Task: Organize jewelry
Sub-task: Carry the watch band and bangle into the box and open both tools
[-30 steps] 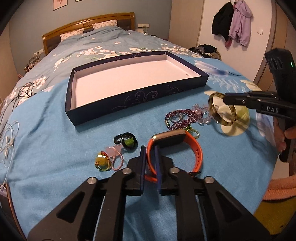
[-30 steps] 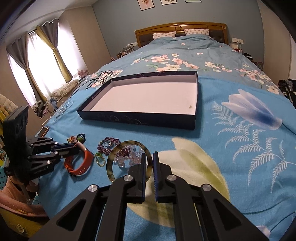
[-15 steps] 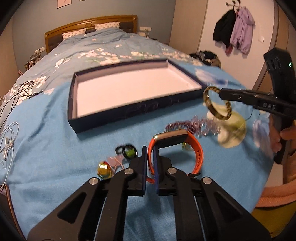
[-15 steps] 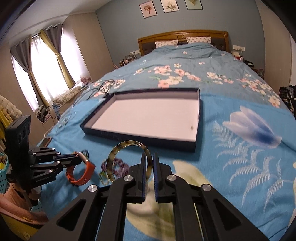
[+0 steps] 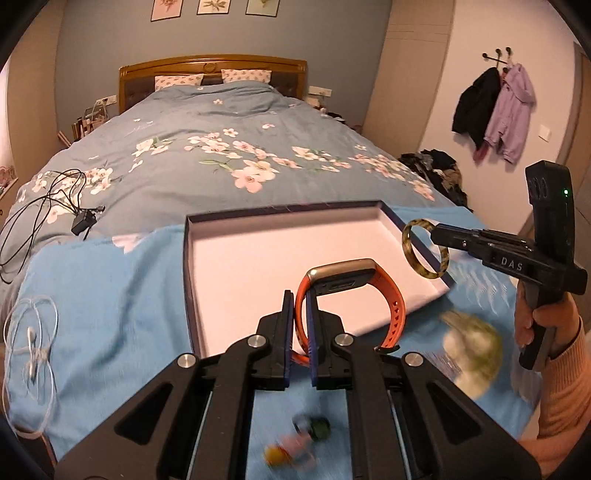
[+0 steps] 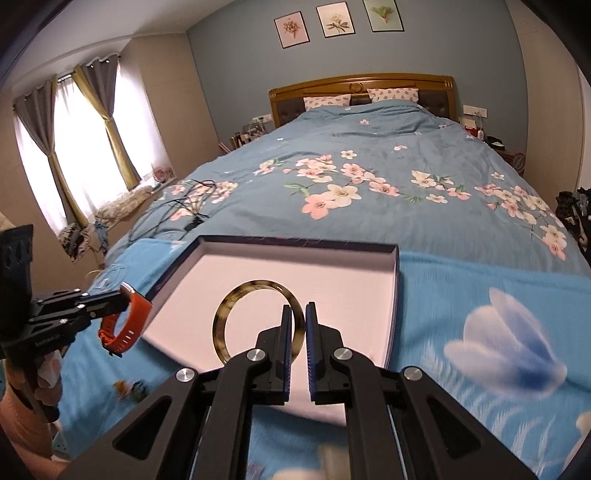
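Nearest the left wrist camera, a few small trinkets [image 5: 299, 439] are seen blurred on the bright blue cloth [image 5: 103, 306] below the left gripper [image 5: 300, 321]; they may be rings, though the blur does not allow certainty. The jaws of the left gripper are clenched on the strap of an orange smartwatch [image 5: 351, 295], which is held above the near edge of the tray [image 5: 186, 280]. The right gripper [image 6: 296, 339] is likewise clenched, a mottled bangle [image 6: 258, 321] being pinched by its rim and held upright over the tray's white floor. In the left wrist view the bangle [image 5: 424, 251] is seen at the tray's right wall, with the hand [image 5: 539, 325] and a peach sleeve behind it. The shallow dark-walled tray is laid on the blue cloth across the foot of the bed [image 6: 369, 177], and nothing is seen lying inside it. No obstacle is seen between either held piece and the tray floor. To the left of the tray a coiled white cable [image 5: 33, 339] is found near the cloth's edge, and farther up a tangle of black cable with a charger [image 5: 83, 221] is spread on the floral duvet. Beyond, two pillows are set against a wooden headboard [image 5: 212, 68], three framed prints [image 6: 338, 24] are hung on the wall, curtains [image 6: 92, 133] cover the window, and jackets [image 5: 495, 110] are hung on hooks.
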`<move>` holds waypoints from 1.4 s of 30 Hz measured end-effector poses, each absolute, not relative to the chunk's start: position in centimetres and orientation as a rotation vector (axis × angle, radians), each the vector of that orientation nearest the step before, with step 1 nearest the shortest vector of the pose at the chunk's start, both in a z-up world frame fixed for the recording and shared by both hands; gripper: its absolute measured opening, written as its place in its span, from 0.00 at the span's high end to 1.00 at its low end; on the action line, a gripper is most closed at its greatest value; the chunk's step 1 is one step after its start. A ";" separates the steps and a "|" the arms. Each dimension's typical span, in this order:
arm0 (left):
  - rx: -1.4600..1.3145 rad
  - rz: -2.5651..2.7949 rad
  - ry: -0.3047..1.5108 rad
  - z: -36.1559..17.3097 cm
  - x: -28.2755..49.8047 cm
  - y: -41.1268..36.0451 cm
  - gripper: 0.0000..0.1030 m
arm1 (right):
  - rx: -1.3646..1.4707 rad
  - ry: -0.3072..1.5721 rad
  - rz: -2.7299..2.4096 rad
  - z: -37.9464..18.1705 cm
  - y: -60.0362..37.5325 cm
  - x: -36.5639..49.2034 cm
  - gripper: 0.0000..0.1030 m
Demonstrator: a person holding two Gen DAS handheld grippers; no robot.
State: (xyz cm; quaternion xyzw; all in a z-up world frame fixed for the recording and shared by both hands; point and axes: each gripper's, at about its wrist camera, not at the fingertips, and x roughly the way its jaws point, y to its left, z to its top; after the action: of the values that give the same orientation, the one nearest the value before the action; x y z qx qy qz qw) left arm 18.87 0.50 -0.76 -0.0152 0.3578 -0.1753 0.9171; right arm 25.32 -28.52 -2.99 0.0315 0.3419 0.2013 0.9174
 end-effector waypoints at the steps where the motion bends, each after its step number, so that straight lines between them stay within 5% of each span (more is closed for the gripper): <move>1: -0.030 -0.350 0.739 -0.8 19.8 0.4 0.93 | 0.064 0.711 0.409 -3.1 -28.3 26.4 0.94; 16: -0.004 -0.251 0.840 -4.2 32.5 -1.1 0.93 | 0.039 0.835 0.336 -6.1 -25.8 34.9 0.94; 35: -0.036 -0.183 0.969 -7.6 38.2 -1.3 0.90 | 0.061 0.895 0.289 -7.1 -25.3 37.7 0.90; 37: -0.060 -0.176 0.966 -7.4 38.1 -0.8 0.72 | 0.061 0.857 0.305 -6.2 -25.4 36.5 0.89; 42: -0.049 -0.173 0.877 -5.4 35.6 0.1 0.59 | 0.030 0.758 0.381 -3.4 -25.5 31.9 0.70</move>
State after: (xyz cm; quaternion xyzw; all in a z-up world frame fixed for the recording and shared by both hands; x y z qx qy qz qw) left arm 35.63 0.09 -5.44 -0.0236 0.4241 -0.0837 0.9014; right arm 31.89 -25.48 -3.37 0.0145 0.3676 0.1850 0.9113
